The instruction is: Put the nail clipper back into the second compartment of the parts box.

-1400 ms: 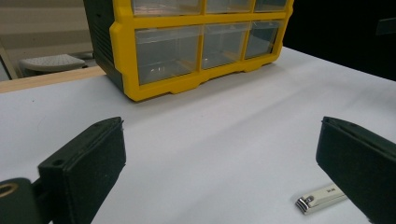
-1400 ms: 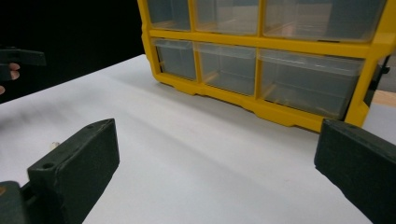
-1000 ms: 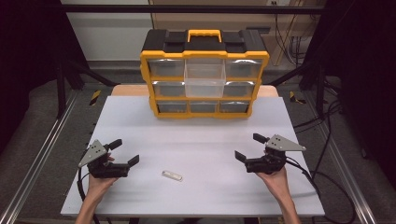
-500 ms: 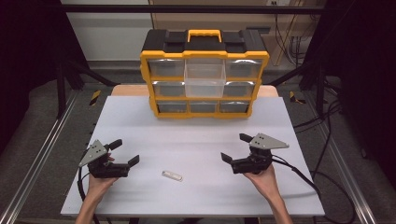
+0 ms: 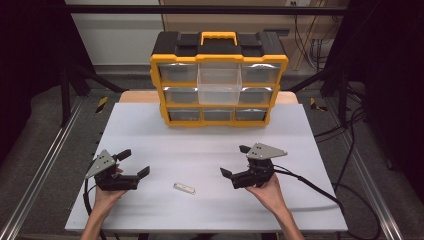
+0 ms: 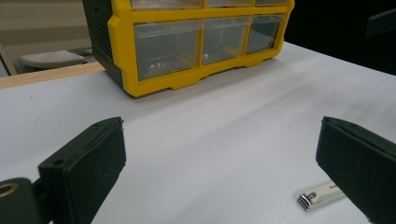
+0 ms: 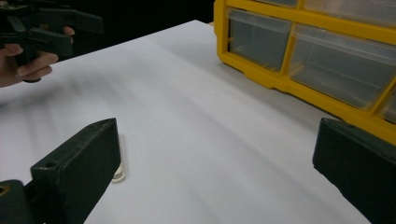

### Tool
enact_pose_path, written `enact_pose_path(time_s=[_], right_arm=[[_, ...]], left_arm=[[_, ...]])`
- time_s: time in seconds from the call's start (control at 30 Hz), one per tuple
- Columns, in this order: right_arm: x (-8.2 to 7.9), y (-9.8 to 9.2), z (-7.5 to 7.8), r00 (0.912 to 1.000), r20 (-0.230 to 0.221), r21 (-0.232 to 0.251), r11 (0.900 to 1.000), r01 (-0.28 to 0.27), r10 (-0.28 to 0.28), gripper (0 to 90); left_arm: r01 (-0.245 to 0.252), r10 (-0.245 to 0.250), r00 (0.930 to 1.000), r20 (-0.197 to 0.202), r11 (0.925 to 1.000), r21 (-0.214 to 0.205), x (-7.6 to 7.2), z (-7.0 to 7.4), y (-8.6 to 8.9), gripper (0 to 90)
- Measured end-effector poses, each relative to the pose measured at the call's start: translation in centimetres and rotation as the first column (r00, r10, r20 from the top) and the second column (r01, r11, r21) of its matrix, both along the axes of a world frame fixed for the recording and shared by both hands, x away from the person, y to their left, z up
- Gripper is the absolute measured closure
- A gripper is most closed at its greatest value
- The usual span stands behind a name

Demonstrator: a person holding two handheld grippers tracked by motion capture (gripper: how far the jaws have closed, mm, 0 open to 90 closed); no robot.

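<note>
Nail clipper (image 5: 184, 188): silvery metal, shiny, pale on the table.
Table (image 5: 310, 210): plain white top, no pattern, wooden strip at its far edge.
Organiser box (image 5: 219, 80): bright yellow frame, black top, clear drawers.
Left gripper (image 5: 135, 164): black jaws, grey plate.
Right gripper (image 5: 235, 161): black too, grey plate.

Light: even, from overhead; the white desk (image 5: 210, 150) is bright, its surroundings dark.
Shadows: faint and soft.
Glare: pale sheen on the organizer's (image 5: 218, 80) clear drawers.
Blur: streaky desk surface in the right gripper view; near jaws soft.
</note>
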State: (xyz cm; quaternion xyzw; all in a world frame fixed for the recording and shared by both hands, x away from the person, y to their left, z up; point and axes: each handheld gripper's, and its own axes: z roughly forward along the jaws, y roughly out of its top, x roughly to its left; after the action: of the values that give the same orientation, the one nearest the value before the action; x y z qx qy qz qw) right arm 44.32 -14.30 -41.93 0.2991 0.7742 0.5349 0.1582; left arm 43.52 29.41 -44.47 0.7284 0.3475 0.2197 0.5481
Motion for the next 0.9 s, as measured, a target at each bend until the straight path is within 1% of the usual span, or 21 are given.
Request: enact_pose_path(time_s=[0.07,0.1,0.23,0.43,0.7,0.9], right_arm=[[0.0,0.6,0.1,1.0,-0.006,-0.012,0.9999,-0.004,0.004,1.8],[0.0,0.9,0.1,1.0,-0.004,-0.024,0.9997,-0.008,0.008,1.8],[0.0,2.4,0.1,0.9994,-0.002,-0.045,0.9983,-0.035,0.035,1.9],[0.2,4.6,0.0,0.9975,-0.014,-0.049,0.9964,-0.07,0.069,2.5],[0.3,7.1,-0.5,0.9944,-0.026,-0.092,0.9903,-0.105,0.103,2.9],[0.4,9.1,-0.8,0.9899,-0.047,-0.107,0.9846,-0.138,0.134,3.3]], left_arm=[[0.0,0.0,1.0,0.0,1.0,0.0,0.0,0.0,0.0,1.6],[0.0,0.0,1.0,0.001,1.0,0.002,0.0,0.0,-0.1,1.6],[0.001,-0.001,1.0,0.0,1.0,0.002,0.0,0.0,-0.1,1.6],[-0.001,0.001,1.0,0.002,1.0,0.003,0.0,0.0,0.0,1.5],[-0.003,0.003,1.0,0.002,1.0,0.008,0.0,0.0,-0.1,1.5],[-0.003,0.003,1.0,0.001,0.9999,0.01,0.0,0.0,-0.1,1.4]])
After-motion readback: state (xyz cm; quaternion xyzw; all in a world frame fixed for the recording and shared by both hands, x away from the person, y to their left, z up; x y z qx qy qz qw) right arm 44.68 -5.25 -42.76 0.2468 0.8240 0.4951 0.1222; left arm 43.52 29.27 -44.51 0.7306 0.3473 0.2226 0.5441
